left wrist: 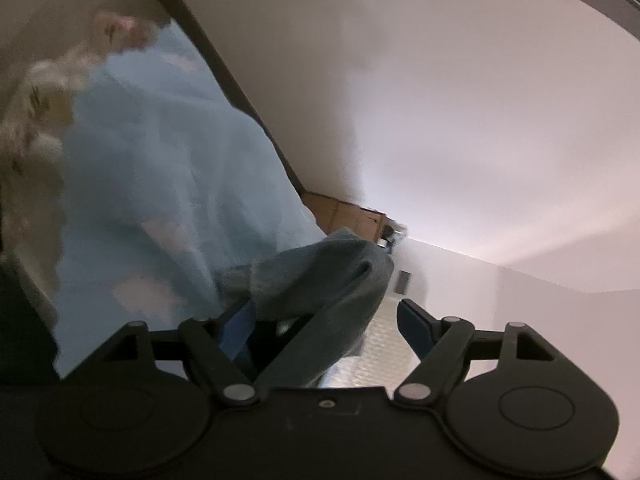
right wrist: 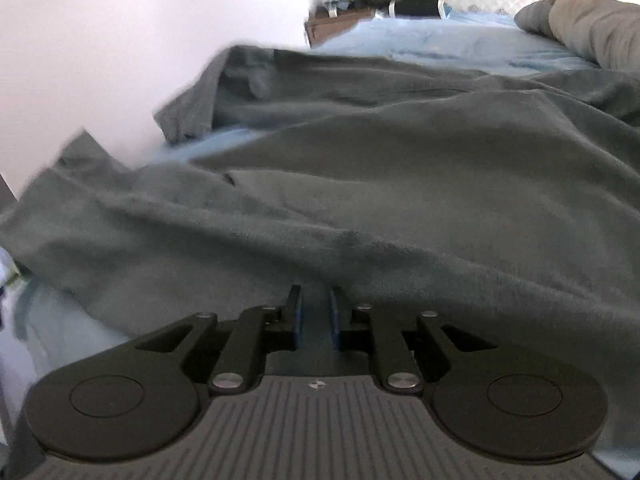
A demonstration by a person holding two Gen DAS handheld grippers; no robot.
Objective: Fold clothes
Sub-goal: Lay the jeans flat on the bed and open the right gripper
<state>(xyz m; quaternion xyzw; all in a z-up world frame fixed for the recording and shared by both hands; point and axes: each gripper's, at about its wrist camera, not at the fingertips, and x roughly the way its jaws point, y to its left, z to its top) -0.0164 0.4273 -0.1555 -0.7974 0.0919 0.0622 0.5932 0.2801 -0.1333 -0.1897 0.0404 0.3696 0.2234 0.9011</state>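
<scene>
The right tongs (right wrist: 316,316) are pressed nearly together and pinch the near edge of the grey garment (right wrist: 360,184). The left tongs (left wrist: 324,320) stand spread – a bunched grey fold (left wrist: 328,276) hangs against the left finger (left wrist: 239,328), but the pads do not press on it, and the right finger is clear of it.

The garment lies rumpled on the blue bed sheet (right wrist: 440,48), with a loose end (right wrist: 188,116) at the far left. Its long axis seems to run left to right across the right view, though the creases make this uncertain.

To do the step well, I would keep the pinched edge taut and low – then the cloth lies flat before the fold is made.
</scene>
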